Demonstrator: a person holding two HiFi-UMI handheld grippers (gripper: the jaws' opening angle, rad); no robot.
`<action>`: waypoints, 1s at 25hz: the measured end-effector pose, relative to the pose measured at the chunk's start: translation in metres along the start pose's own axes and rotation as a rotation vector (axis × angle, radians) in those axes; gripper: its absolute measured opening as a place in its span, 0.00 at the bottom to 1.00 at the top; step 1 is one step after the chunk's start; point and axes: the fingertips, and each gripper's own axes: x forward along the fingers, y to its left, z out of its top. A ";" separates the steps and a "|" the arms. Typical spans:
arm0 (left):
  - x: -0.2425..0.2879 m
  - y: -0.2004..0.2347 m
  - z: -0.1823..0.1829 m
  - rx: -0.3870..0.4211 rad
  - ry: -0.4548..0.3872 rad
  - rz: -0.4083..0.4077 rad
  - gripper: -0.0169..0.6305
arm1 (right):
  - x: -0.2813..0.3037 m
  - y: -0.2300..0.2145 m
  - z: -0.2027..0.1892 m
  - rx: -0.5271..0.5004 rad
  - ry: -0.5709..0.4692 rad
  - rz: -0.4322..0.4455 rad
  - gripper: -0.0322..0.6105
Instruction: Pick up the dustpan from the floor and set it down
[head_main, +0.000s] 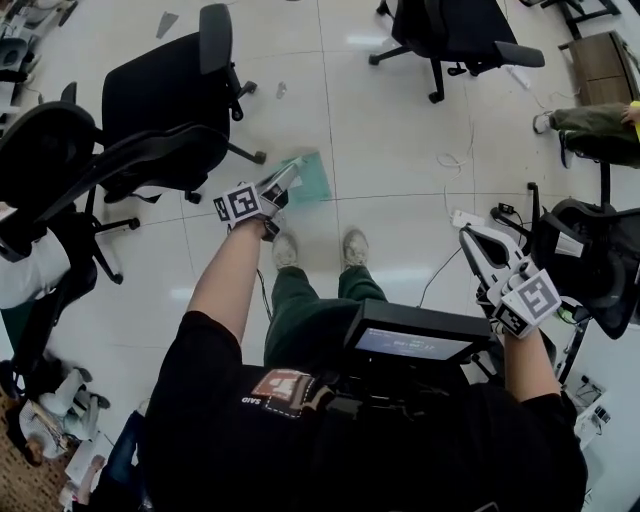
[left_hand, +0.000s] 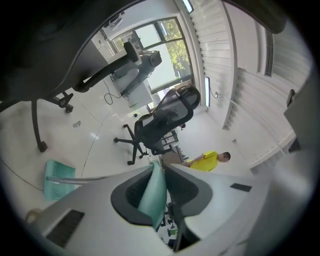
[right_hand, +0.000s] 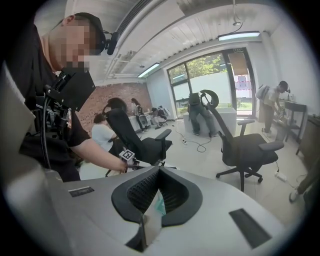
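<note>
Floor (head_main: 400, 130): pale glossy tiles that fill most of the head view.
Chairs (head_main: 165, 100): black office chairs. Two stand at the left, one at the top and one at the right edge.
Wearer (head_main: 300, 420): dark shirt and green trousers, with both forearms stretched forward.
Bystander (left_hand: 210, 160): in a yellow top, far off behind a chair in the left gripper view.
Dustpan (head_main: 310, 175): teal, low by the tiles just ahead of the shoes (head_main: 355, 247), at the tip of the left gripper. Whether it touches the floor cannot be told.
Left gripper (head_main: 288, 180): jaws clamped on a teal part of the dustpan that runs up between them. In its own view the pan lies out to the left, on a silver rod.
Right gripper (head_main: 468, 238): at the right, well apart from the dustpan, its jaws together at the tips. A pale sliver shows in the gap behind the tips; what it is cannot be told.
Cable (head_main: 437, 275): thin, lying on the tiles between the shoes and the right gripper.
</note>
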 end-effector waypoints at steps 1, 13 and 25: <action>0.000 0.002 0.005 -0.001 -0.016 -0.014 0.17 | 0.000 -0.001 -0.001 0.002 0.000 -0.001 0.06; -0.044 0.012 0.008 -0.035 0.047 0.190 0.27 | -0.008 0.015 0.046 -0.032 -0.057 0.021 0.06; -0.109 0.044 -0.002 -0.023 0.206 0.423 0.50 | -0.009 0.058 0.099 -0.078 -0.073 -0.015 0.06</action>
